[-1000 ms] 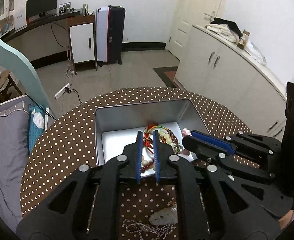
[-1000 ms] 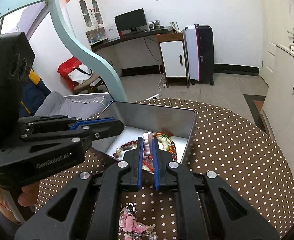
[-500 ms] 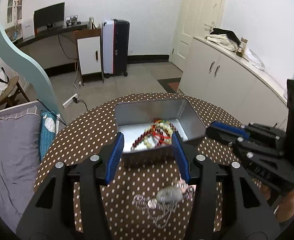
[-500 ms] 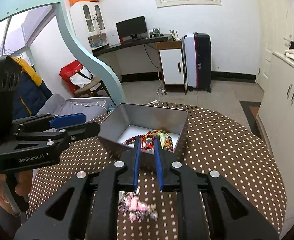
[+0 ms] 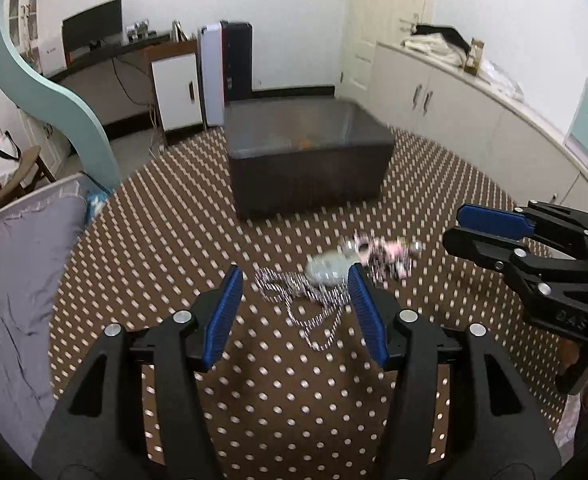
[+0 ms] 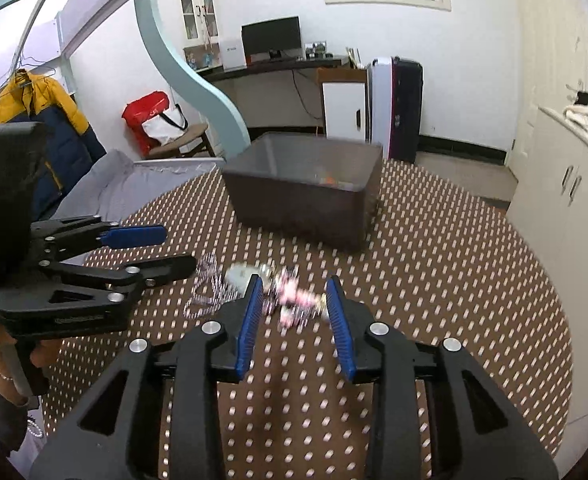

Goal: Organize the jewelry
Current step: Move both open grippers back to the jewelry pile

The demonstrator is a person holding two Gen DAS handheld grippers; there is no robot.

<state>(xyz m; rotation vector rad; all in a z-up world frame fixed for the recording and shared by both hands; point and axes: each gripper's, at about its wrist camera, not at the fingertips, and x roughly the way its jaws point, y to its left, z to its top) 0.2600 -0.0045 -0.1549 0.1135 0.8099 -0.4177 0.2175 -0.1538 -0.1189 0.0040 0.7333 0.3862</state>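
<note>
Metal box (image 5: 307, 172) now farther, both grippers' fingers (image 5: 224, 312) opened

Brown white-dotted cloth (image 5: 142, 280) covers the desk, a grey tin (image 5: 305, 168) beyond the blue-padded tongs (image 5: 295, 312), pink beads (image 6: 297, 300) between them.

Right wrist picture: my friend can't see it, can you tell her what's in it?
The open right gripper points down at a pink jewelry piece lying on a brown polka-dot table. A silver chain lies beside it near the left gripper, and a metal box sits behind.
</note>
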